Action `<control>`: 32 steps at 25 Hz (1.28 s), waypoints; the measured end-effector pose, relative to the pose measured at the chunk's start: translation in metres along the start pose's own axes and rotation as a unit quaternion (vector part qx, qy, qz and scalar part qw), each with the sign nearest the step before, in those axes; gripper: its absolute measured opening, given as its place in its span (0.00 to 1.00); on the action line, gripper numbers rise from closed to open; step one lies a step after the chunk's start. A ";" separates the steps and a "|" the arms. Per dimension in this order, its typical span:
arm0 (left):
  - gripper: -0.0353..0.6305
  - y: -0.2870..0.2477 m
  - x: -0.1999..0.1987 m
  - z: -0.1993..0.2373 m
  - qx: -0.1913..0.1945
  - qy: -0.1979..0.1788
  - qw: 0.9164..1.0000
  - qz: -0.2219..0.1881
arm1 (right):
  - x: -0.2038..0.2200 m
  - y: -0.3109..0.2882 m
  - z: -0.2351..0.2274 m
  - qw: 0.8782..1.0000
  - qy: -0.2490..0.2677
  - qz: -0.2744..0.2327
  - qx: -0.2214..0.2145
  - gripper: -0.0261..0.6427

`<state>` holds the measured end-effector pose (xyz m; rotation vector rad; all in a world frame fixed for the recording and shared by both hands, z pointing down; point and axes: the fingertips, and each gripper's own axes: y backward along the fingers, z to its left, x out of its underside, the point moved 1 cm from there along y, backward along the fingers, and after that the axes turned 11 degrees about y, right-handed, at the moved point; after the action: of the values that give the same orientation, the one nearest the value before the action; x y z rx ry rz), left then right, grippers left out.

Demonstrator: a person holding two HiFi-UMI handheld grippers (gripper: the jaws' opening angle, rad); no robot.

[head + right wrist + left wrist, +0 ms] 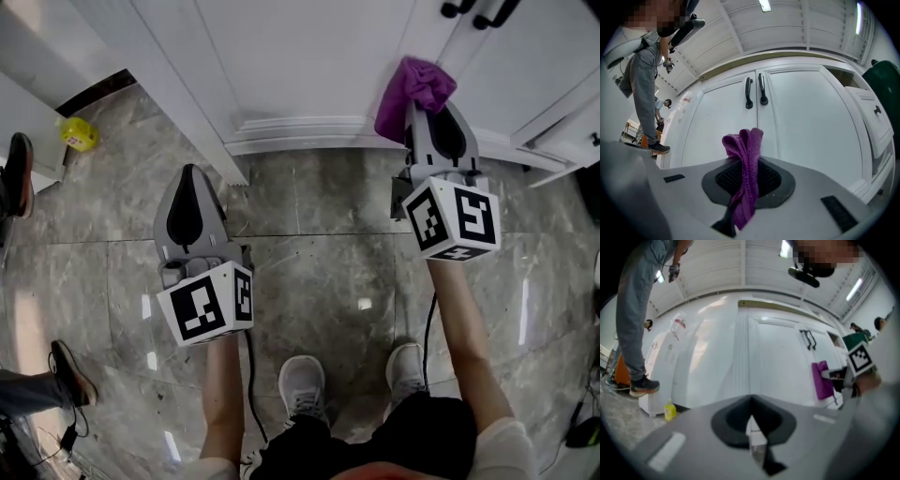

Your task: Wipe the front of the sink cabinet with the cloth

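Both clenched: right hand-held gripper (429, 114) is holding cloth (417, 89) at cabinet (309, 56), 1 o'clock; left hand-held gripper (190, 178) is idling empty; sweep likely next.

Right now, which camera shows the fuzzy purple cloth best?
The right gripper view: the fuzzy purple cloth sits close up, pinched between the right tongs. The head view shows it bunched by the white cabinet. The left gripper view shows only a small patch.

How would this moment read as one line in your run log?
right gripper: shut on purple cloth, by lower sink cabinet front | left gripper: shut, empty, above floor
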<state>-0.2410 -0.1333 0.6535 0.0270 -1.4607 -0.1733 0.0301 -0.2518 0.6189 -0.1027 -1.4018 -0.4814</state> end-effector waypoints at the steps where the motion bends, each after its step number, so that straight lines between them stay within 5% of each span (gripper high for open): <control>1: 0.06 0.000 0.000 -0.001 0.001 0.000 1.000 0.000 | 0.001 0.001 -0.004 1.000 -0.001 0.001 0.005 0.12; 13: 0.06 -0.002 0.001 0.002 0.000 0.008 1.000 0.000 | -0.009 0.004 -0.001 0.999 -0.031 -0.005 0.006 0.12; 21: 0.06 -0.005 0.007 0.003 0.001 0.007 1.000 0.006 | -0.030 -0.018 0.096 0.988 -0.080 -0.045 -0.125 0.12; 32: 0.06 -0.006 0.014 0.010 -0.004 0.008 1.000 0.011 | -0.019 -0.045 0.230 0.962 -0.057 -0.042 -0.263 0.11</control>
<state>-0.2498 -0.1406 0.6673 0.0046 -1.4442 -0.1605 -0.2005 -0.2074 0.6326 -0.5110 -1.3636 -0.9240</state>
